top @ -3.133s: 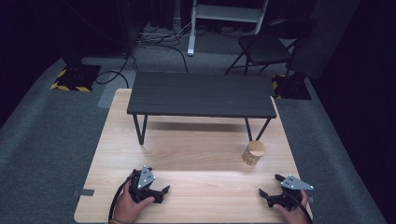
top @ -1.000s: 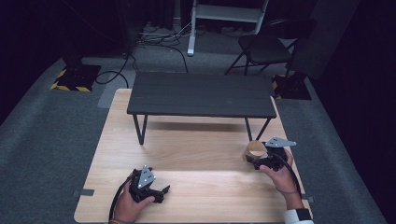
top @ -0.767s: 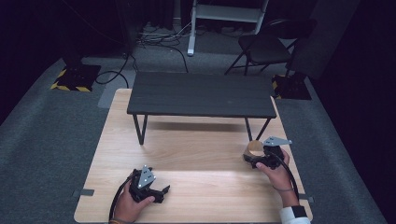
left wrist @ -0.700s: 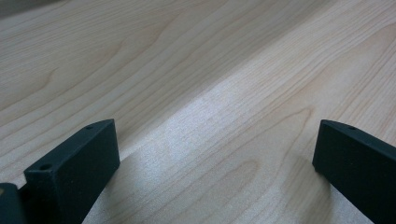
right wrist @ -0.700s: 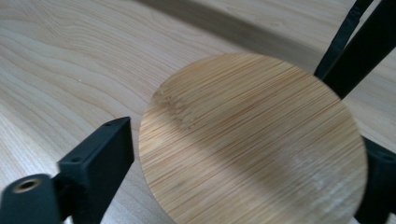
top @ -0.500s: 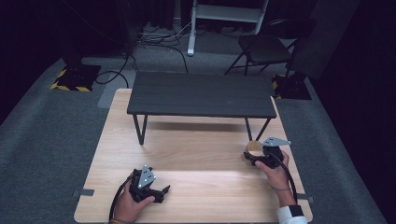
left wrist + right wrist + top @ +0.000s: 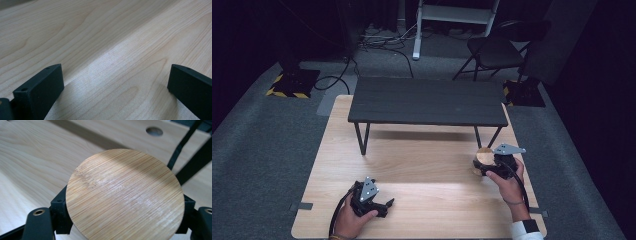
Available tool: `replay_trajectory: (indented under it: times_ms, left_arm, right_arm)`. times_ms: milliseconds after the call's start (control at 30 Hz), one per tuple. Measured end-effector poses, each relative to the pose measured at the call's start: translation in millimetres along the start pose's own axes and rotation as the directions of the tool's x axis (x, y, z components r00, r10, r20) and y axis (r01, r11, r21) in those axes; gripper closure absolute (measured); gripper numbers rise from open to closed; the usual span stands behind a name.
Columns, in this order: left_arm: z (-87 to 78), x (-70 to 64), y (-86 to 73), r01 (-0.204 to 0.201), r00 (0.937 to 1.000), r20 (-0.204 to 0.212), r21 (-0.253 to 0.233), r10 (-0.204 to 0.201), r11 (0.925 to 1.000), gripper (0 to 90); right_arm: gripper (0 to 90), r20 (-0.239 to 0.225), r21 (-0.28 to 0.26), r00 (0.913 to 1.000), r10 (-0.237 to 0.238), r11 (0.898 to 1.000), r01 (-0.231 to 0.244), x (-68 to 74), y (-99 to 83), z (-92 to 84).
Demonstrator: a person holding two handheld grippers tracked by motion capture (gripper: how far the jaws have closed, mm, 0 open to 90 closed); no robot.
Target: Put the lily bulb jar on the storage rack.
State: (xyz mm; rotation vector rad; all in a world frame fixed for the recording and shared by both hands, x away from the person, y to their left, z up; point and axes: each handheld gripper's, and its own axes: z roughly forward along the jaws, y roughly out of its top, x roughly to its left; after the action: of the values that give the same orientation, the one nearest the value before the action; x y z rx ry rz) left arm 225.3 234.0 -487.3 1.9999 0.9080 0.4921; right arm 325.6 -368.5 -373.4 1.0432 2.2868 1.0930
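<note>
Right gripper moved forward; jaws now flank bamboo-lidded jar.

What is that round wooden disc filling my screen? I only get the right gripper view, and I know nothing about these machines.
Observer: It is the bamboo lid of a small container standing on a pale wooden table.
Operator: Where on the table?
Observer: Near the right edge, just in front of a low black bench.
Operator: Who is holding the tool?
Observer: A person's hand holds the right gripper, its jaws on either side of the container.
Operator: And the other tool?
Observer: The left gripper rests near the front edge, jaws wide open over bare wood.
</note>
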Motion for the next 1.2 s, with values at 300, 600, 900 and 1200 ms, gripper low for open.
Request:
replay_trajectory:
  times_ms: [300, 600, 900, 1200]
  left_arm:
    - [0.1, 0.0, 0.1, 0.0, 1.0, 0.0, 0.0, 0.0, 1.0, 0.5]
    - [0.1, 0.0, 0.1, 0.0, 1.0, 0.0, 0.0, 0.0, 1.0, 0.5]
    - [0.1, 0.0, 0.2, 0.0, 1.0, 0.0, 0.001, 0.0, 1.0, 0.5]
    - [0.1, 0.0, 0.1, 0.0, 1.0, 0.0, 0.0, 0.0, 1.0, 0.5]
  right_arm:
    - [24.8, -0.044, -0.026, 0.9972, -0.061, 0.998, 0.06, 9.1, 49.1, -34.0]
    - [24.8, -0.072, -0.07, 0.9947, -0.073, 0.995, 0.068, 10.9, 92.7, -55.6]
    - [24.8, -0.092, -0.083, 0.9943, -0.054, 0.995, 0.047, 10.7, 136.7, -62.9]
    - [24.8, -0.096, -0.084, 0.994, -0.052, 0.996, 0.044, 12.3, 169.1, -57.3]
